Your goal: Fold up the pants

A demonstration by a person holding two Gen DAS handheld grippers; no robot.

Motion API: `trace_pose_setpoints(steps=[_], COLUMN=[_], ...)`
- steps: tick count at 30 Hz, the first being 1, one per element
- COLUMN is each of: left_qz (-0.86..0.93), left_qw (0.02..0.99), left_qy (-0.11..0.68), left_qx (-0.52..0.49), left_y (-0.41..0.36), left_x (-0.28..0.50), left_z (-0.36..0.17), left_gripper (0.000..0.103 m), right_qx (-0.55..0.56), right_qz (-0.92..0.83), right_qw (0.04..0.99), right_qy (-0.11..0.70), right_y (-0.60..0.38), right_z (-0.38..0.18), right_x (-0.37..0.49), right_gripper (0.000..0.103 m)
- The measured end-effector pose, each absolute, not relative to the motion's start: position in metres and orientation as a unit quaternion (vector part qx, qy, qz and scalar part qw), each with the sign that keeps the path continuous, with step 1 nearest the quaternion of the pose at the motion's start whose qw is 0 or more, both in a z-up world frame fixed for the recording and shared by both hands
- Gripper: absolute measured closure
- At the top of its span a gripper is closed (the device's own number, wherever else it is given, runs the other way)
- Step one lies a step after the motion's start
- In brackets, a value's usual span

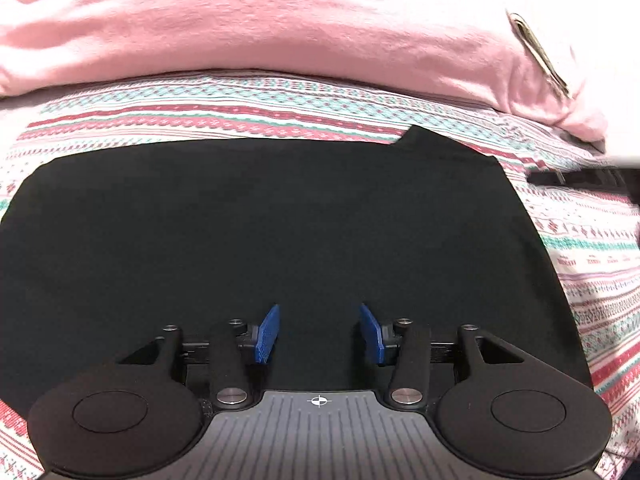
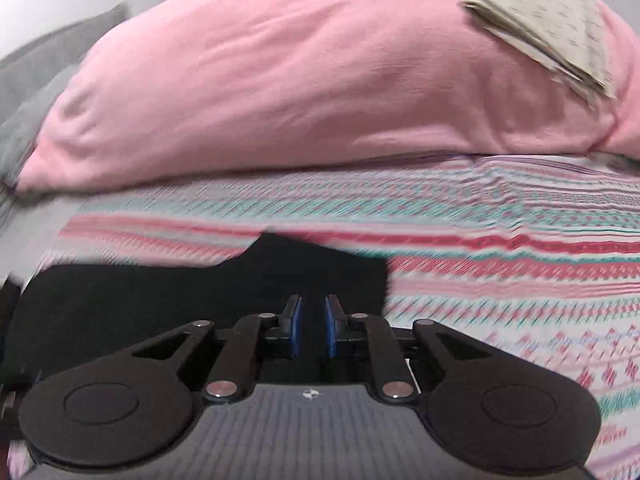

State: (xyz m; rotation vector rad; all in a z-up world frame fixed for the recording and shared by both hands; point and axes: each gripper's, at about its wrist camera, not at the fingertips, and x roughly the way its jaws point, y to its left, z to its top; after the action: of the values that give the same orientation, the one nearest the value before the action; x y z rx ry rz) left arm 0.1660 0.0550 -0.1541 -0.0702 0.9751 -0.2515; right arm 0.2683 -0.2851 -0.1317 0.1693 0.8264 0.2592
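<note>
1. Left gripper: blue pads spread wide, nothing between them, hovering over the black pants
2. Right gripper: pads nearly together with a narrow gap, only dark fabric visible behind; can't tell if any cloth is pinched
3. Pants lie flat as a folded black slab on the striped bedsheet; one corner sticks up at the far right edge
4. Right gripper sits at the pants' right edge, sheet beside it
5. Pink pillow beyond the pants, folded beige cloth on top of it
6. Right view is motion-blurred
</note>
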Motion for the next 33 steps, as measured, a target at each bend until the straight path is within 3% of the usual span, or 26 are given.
trace_pose_setpoints(steps=[16, 33], left_qz=[-0.093, -0.094], left_qw=[0.878, 0.878], left_qy=[0.468, 0.467], left_qx=[-0.039, -0.044], left_y=[0.082, 0.091], left_x=[0.167, 0.161], left_z=[-0.161, -0.164], left_gripper=[0.058, 0.053], right_qx=[-0.035, 0.021], right_qz=[0.177, 0.154], right_qw=[0.844, 0.857], right_qy=[0.505, 0.492], right_y=[-0.222, -0.238], right_z=[-0.165, -0.167], right_x=[0.152, 0.086], right_gripper=[0.087, 0.086])
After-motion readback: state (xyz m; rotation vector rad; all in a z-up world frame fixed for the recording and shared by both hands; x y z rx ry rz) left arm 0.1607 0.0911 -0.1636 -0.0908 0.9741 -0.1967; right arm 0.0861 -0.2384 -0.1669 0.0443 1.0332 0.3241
